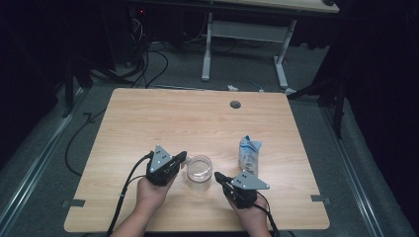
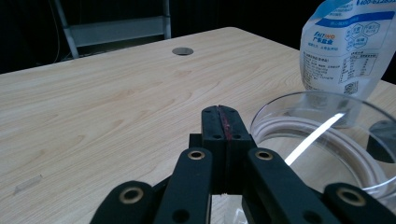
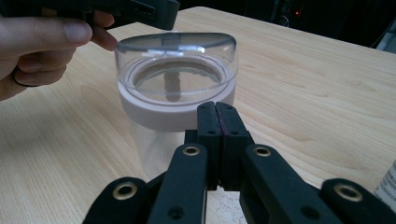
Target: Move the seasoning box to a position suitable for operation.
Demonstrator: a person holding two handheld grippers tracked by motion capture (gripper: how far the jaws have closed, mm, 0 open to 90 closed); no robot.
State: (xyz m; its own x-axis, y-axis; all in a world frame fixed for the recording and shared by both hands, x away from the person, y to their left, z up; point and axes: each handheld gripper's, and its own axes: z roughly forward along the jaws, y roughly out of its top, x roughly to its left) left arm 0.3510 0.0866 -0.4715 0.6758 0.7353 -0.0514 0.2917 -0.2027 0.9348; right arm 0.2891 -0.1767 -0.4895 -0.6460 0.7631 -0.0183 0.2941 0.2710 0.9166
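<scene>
A clear jar (image 1: 199,171) with a transparent lid and a white collar stands upright near the table's front middle. My left gripper (image 1: 182,158) sits just left of the jar, jaws pressed together with nothing between them. The jar's lid (image 2: 322,135) lies to the right of the left gripper (image 2: 222,112). My right gripper (image 1: 218,176) is just right of the jar, also shut and holding nothing; it (image 3: 215,108) points at the jar (image 3: 176,88) from close by. A blue and white pouch (image 1: 249,152) stands behind and to the right of the jar.
The light wooden table (image 1: 163,118) has a round cable hole (image 1: 235,104) near its far edge. Beyond the table stand a white desk frame (image 1: 244,34) and cables on the dark floor. The other hand (image 3: 42,44) shows at upper left of the right gripper view.
</scene>
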